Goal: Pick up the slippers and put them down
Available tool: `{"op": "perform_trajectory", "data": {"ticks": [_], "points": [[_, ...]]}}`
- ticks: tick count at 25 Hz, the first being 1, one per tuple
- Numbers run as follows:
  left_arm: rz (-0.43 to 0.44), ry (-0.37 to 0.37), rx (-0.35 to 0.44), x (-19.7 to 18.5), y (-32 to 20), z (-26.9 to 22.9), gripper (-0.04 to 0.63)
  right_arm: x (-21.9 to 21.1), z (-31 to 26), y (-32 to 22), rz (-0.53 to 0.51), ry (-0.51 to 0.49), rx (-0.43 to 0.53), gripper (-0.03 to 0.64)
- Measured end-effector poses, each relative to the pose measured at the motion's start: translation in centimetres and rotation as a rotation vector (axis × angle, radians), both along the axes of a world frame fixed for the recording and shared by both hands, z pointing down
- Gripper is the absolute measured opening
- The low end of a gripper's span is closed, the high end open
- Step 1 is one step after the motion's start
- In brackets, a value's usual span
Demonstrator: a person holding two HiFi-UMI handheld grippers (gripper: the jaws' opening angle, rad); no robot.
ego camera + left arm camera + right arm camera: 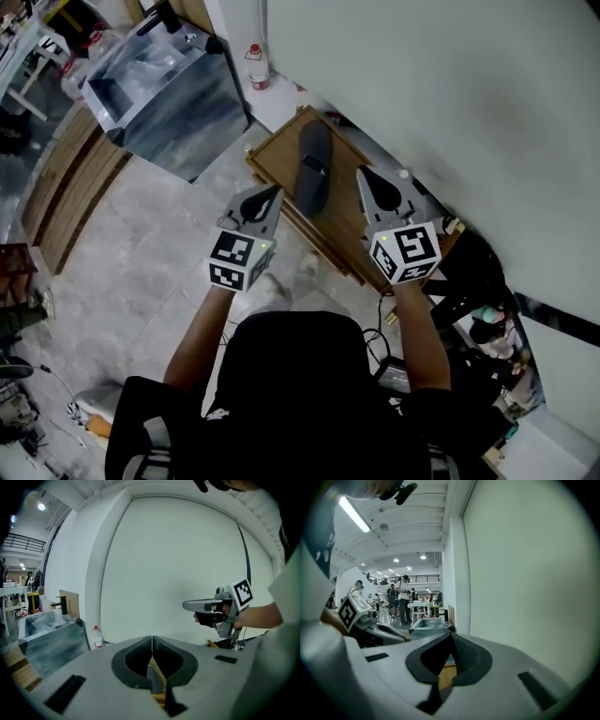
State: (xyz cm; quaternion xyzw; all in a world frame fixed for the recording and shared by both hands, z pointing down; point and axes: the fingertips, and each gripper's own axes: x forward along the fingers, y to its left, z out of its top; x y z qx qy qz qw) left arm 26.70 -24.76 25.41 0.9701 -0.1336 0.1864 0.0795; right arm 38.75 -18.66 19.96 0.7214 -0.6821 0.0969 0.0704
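One dark grey slipper (314,169) lies lengthwise on a low wooden stand (272,155) against the white wall. My left gripper (276,191) hovers at the slipper's left side, near the stand's front edge, jaws shut and empty. Just right of the slipper is my right gripper (364,172), over the stand, its jaws also together with nothing in them. In the left gripper view the shut jaws (152,639) show only a sliver of wood and grey below them, and the right gripper (211,606) floats to the right. The right gripper view shows its own shut jaws (451,634).
A plastic-wrapped grey box (164,94) stands on the tiled floor left of the stand, with a red-capped bottle (255,67) by the wall. Wooden planks (66,187) lie at far left. Black gear and cables (469,272) crowd the right. People stand far off (401,597).
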Motion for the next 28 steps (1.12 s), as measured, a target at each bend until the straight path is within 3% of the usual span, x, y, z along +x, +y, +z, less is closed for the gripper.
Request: {"op": "perform_trajectory", "data": {"ticks": [7, 28], "points": [[0.045, -0.085, -0.031, 4.6, 0.2, 5.6, 0.006, 4.1, 3.8, -0.5, -0.006, -0.064, -0.039, -0.009], [0.152, -0.375, -0.16, 11.1, -0.7, 22.1, 0.008, 9.2, 15.6, -2.3, 0.0, -0.169, -0.236, -0.009]]}}
